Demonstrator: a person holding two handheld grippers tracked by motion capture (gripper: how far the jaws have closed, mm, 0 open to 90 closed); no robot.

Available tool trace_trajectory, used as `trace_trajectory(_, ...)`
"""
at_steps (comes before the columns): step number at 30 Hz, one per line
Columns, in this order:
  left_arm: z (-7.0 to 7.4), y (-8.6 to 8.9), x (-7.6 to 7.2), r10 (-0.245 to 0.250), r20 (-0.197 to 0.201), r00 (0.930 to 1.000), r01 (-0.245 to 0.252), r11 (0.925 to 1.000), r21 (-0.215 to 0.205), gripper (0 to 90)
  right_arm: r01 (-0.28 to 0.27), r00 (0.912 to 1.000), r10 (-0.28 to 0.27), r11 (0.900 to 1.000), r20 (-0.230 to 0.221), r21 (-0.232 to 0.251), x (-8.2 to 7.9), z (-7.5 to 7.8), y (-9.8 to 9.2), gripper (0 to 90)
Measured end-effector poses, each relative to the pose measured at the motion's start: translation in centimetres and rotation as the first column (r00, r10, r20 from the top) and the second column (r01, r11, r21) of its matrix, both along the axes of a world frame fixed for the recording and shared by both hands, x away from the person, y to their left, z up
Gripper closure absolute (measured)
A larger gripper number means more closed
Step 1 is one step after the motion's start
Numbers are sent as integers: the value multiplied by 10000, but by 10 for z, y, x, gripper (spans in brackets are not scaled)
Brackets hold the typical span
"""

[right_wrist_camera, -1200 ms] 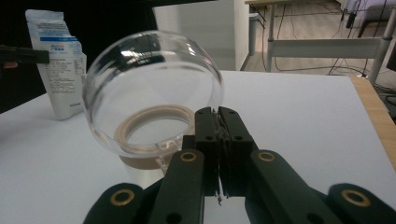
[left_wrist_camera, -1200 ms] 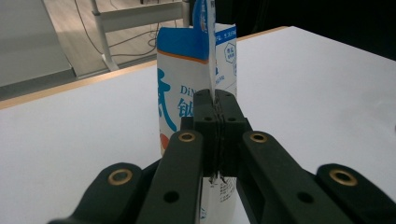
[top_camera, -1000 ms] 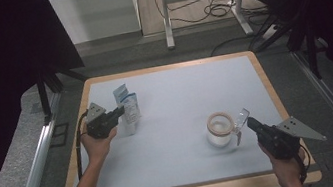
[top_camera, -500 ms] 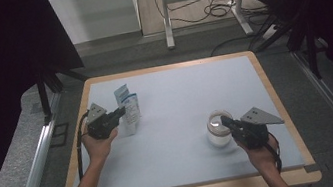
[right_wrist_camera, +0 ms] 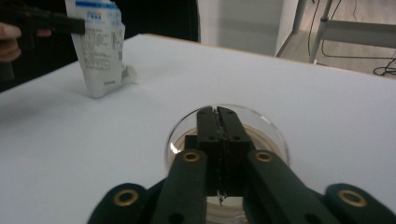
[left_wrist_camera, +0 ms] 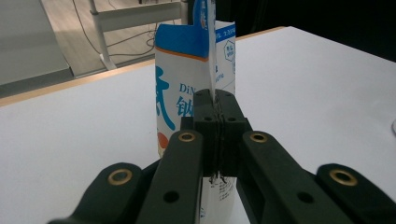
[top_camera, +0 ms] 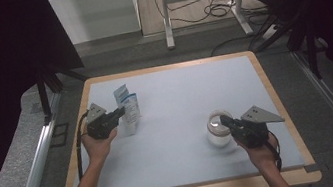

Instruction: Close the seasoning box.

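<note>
Clear glass, round and open-mouthed, the jar [top_camera: 219, 128] stands on the pale worktop [top_camera: 180, 96] toward the person's right, and the right gripper [right_wrist_camera: 216, 110] hangs directly over its mouth with its jaws pressed together, nothing visibly between them; they have just been easing apart a touch, though in the right gripper view the tips look closed and sit level with the far rim. Well apart on the left side, the blue-and-white carton [left_wrist_camera: 196, 79] stands upright, and the left gripper [left_wrist_camera: 215, 95] has its jaws clenched on the thin raised flap at the carton's top. The work in hand looks like bringing carton and jar together, probably to pour. To do it well, the left hand should keep the pinch firm and low on the flap so the carton does not swing or fold when lifted, and raise it straight before carrying it across. The right jaws likely need to open and take the jar's rim or wall to steady it; glass is slick, so a squared, gentle grip matters, with the tips clear of the opening.
</note>
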State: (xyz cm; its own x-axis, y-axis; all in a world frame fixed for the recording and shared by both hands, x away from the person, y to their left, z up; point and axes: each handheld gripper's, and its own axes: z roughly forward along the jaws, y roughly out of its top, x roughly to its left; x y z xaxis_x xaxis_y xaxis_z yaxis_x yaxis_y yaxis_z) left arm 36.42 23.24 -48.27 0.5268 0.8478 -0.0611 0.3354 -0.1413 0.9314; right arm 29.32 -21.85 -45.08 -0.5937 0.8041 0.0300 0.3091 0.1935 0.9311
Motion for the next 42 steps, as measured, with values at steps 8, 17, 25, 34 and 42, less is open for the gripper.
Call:
trace_trajectory(8,0,0,0,4,-9,10000,-4,10000,2,889,530,9985,-536,9963,77,678,1,-5,-38,590)
trace_trajectory(17,-1,-1,0,17,-23,10000,-17,10000,-36,889,1628,9865,-1636,9829,18,859,6,-29,-80,470)
trace_trajectory(25,-1,-2,0,13,-53,10000,-13,10000,17,889,1823,9832,-1814,9810,-195,666,9,-56,-98,444)
trace_trajectory(34,0,-2,0,40,-71,10000,-40,10000,18,888,1877,9822,-1869,9803,-176,612,9,-62,-100,430)
trace_trajectory(42,-1,-3,0,1,-74,10000,-1,10000,-46,887,1758,9844,-1751,9827,-166,588,8,-62,-100,403)
